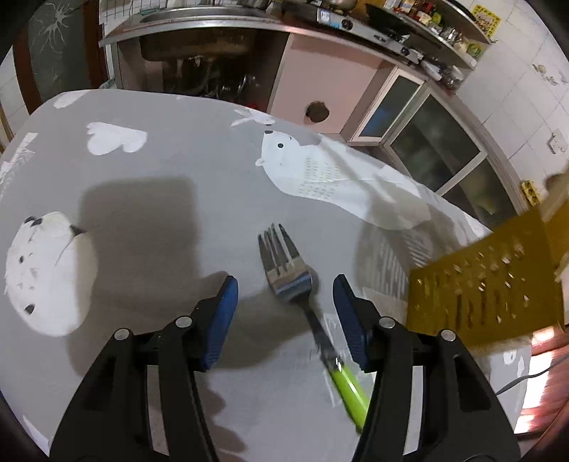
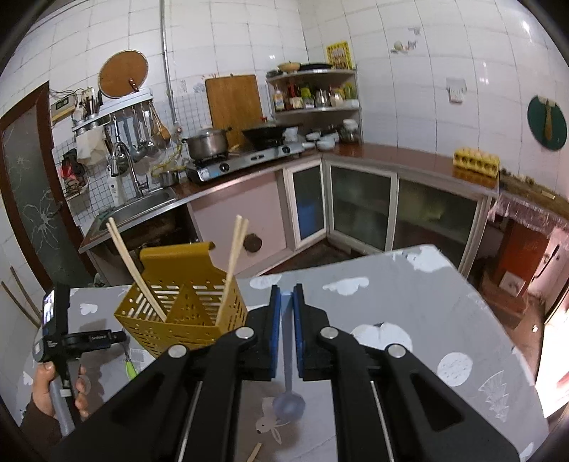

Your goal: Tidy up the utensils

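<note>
1. Left gripper (image 1: 286, 316) is released, its pads either side of a fork (image 1: 288, 270) lying on the table (image 1: 177, 149).
2. Right gripper (image 2: 286, 327) grasps a blue spoon (image 2: 288, 391).
3. Yellow holder (image 2: 185, 309) with chopsticks (image 2: 233, 263) stands near the table's left edge.

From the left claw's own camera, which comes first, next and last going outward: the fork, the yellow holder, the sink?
1. Fork: on the table, between the open left claw fingers.
2. Yellow holder: just off to the right.
3. Sink: far across the kitchen, top of view.
</note>
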`<state>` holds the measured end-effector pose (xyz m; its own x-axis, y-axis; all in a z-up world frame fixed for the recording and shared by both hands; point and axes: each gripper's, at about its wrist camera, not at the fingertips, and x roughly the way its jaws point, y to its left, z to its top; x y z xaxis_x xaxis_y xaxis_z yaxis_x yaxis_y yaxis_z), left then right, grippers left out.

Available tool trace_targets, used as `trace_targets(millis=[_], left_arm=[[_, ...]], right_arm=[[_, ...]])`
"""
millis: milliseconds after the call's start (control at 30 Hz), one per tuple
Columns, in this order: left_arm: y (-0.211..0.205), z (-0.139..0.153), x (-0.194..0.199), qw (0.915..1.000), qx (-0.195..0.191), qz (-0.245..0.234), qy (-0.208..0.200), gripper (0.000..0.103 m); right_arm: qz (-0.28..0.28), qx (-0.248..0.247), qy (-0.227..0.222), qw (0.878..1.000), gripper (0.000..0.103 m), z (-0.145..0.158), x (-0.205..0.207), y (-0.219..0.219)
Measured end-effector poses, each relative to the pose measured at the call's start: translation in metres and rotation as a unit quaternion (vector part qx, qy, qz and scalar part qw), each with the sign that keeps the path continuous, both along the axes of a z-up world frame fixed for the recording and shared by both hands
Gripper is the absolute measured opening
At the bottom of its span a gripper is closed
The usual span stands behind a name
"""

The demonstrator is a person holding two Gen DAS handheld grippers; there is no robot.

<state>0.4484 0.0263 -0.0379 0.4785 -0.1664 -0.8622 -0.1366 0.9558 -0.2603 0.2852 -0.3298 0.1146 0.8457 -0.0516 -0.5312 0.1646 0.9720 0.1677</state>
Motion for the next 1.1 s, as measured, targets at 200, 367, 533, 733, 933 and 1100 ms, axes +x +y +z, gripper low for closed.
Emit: trace_targets(millis=[200, 367, 533, 733, 933, 1100], left_arm=[[0.001, -0.007, 0.021, 0.9997, -0.013, -0.004, 0.018, 0.026], [0.0, -0.006, 0.016, 0.9998, -0.017, -0.011, -0.003, 0.023], [0.003, 0.016, -0.009, 0.9983, -0.035, -0.013, -0.045, 0.001], [-0.006, 0.057, -0.036, 0.9933, -0.024, -0.04, -0.105, 0.001], [-0.007, 0.096, -0.062, 0.9846, -0.018, -0.058, -0.164, 0.001], [-0.011, 0.128, -0.087, 0.9723, 0.008, -0.074, -0.222, 0.001]], right_arm=[[0.005, -0.003, 0.003, 1.0, 0.007, -0.012, 0.006, 0.004], [0.005, -0.002, -0.003, 1.0, 0.008, -0.013, 0.006, 0.01], [0.01, -0.011, -0.013, 1.0, 0.007, -0.008, 0.001, 0.017], [0.013, -0.024, -0.026, 0.999, 0.007, 0.003, -0.005, 0.026], [0.015, -0.033, -0.034, 0.999, 0.007, 0.013, -0.011, 0.034], [0.016, -0.032, -0.047, 0.998, 0.007, 0.022, -0.015, 0.035]])
